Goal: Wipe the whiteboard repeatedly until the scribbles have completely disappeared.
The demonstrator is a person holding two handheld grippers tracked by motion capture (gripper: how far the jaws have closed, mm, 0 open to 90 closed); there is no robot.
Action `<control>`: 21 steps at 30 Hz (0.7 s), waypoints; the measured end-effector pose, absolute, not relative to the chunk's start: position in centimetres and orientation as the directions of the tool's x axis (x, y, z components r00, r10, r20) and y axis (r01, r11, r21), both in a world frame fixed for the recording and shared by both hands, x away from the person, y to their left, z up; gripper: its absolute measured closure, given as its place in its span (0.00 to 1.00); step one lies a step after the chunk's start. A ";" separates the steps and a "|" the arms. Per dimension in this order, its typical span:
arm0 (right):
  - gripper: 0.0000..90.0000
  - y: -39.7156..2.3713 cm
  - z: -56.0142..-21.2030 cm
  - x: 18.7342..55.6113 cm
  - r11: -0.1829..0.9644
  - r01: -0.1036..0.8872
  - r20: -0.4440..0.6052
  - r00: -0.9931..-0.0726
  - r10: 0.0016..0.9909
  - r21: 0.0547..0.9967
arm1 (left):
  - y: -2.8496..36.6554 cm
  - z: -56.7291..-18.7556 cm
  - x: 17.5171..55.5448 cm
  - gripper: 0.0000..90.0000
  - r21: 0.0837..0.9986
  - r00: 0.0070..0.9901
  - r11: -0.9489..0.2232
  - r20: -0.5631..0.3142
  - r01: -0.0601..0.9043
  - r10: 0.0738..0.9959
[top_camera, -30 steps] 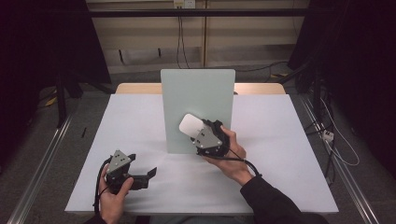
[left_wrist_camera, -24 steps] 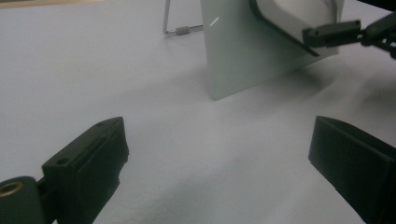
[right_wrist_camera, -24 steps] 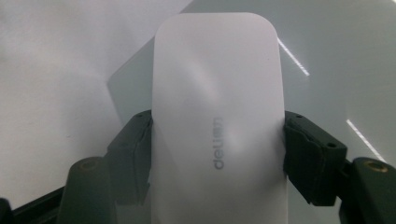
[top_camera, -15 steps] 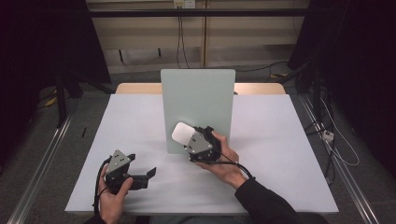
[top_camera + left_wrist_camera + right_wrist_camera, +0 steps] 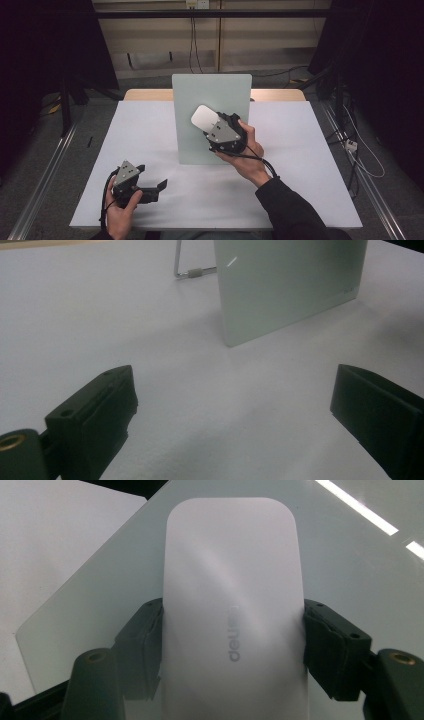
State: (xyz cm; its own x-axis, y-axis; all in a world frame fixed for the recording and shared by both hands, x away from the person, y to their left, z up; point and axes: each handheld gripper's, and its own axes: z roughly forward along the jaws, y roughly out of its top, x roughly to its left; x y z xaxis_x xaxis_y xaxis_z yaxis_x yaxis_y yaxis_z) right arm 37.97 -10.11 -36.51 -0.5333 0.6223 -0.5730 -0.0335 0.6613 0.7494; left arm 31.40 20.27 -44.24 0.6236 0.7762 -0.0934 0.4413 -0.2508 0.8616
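A pale green glass board (image 5: 211,115) stands upright on a wire stand in the middle of the white table. My right gripper (image 5: 214,125) is held up in front of its face, shut on a white rounded eraser block (image 5: 204,118). In the right gripper view both black jaws press the sides of the white block (image 5: 232,610), with the board (image 5: 350,555) close behind it. My left gripper (image 5: 159,187) rests low near the front left of the table, jaws open and nothing between them. The left gripper view has the board's lower corner (image 5: 290,285) ahead.
The white table sheet (image 5: 310,150) spreads on both sides of the board. A wire stand leg (image 5: 187,272) sticks out behind the board. Cables and a white plug (image 5: 351,145) lie on the floor at the right. Metal rails run along both table sides.
My right gripper with the white block dipped lower and leftward across the board, then rose back up and to the right. The left gripper stayed where it was.
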 end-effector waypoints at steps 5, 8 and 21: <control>0.35 -8.9 -38.1 37.4 0.682 -0.042 -0.585 -0.555 0.592 0.730 | 20.2 -44.2 31.4 0.05 0.862 0.624 -0.251 -0.092 0.440 0.776; 0.35 -7.4 -40.4 36.6 0.718 -0.046 -0.595 -0.597 0.538 0.695 | 20.2 -44.2 31.4 0.05 0.862 0.623 -0.251 -0.093 0.441 0.776; 0.35 -5.6 -44.5 35.0 0.782 -0.035 -0.577 -0.696 0.428 0.622 | 20.3 -44.2 31.4 0.05 0.862 0.623 -0.250 -0.093 0.441 0.777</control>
State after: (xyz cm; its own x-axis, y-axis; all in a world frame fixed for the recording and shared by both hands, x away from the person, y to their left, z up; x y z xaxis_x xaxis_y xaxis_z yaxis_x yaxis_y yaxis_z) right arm 35.04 -5.57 -44.45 -0.6957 0.4282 -0.5768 -0.0348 0.7819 0.6224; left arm 31.39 20.33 -44.21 0.6225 0.7771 -0.0929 0.4405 -0.2499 0.8623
